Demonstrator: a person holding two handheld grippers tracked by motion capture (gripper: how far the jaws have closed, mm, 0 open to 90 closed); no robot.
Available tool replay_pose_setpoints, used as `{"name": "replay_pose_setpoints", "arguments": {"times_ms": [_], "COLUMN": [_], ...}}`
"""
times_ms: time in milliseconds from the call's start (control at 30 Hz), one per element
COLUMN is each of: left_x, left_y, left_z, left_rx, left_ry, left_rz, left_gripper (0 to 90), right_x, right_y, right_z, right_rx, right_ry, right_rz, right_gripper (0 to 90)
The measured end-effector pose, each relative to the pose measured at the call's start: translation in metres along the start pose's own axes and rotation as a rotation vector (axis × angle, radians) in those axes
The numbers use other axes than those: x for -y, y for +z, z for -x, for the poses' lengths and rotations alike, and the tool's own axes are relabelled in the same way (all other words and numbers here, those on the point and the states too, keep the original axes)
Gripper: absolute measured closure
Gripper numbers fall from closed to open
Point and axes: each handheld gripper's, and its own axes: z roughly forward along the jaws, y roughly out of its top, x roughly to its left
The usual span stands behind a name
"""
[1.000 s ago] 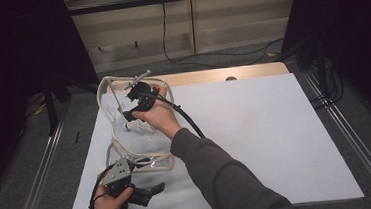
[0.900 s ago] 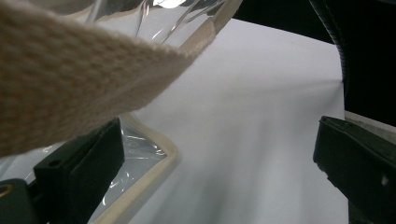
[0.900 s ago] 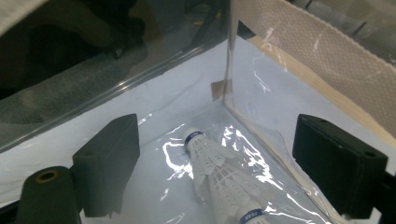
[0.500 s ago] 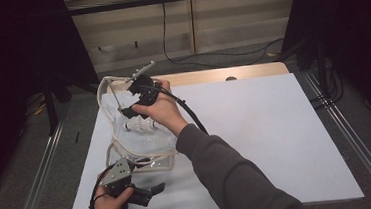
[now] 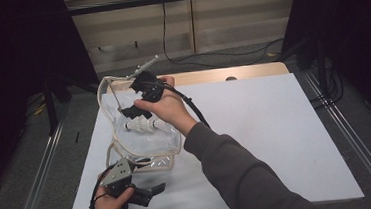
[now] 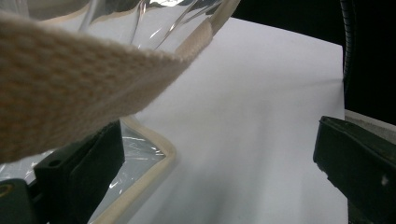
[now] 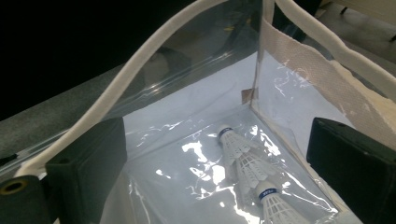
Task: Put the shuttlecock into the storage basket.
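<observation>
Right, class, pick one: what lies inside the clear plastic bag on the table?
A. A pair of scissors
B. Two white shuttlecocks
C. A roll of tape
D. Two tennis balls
B: the right gripper view looks down into the clear bag and shows two white feathered shuttlecocks with blue-banded tips lying on its bottom; the high view shows them there too.

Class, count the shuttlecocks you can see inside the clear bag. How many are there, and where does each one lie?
2. One shuttlecock lies on the bottom of the clear bag; the second shuttlecock lies right beside it, nearer the camera. The bag's folds may hide more.
</observation>
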Motion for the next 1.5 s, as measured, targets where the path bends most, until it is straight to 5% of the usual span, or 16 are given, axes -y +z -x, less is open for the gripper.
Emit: {"name": "replay_pose_setpoints", "arguments": {"times_ms": [1500], "left_x": [-0.001], "left_y": [0.000], "left_z": [0.001], "left_rx": [-0.008], "left_ry": [0.012], "left_rz": [-0.009], "left_gripper": [2.0], "right_x": [0.020], "right_y": [-0.072], "right_z": [0.005], "right_rx": [-0.070], "right_ry": [-0.036], "right_rz": [0.053], "right_gripper": [4.3]}}
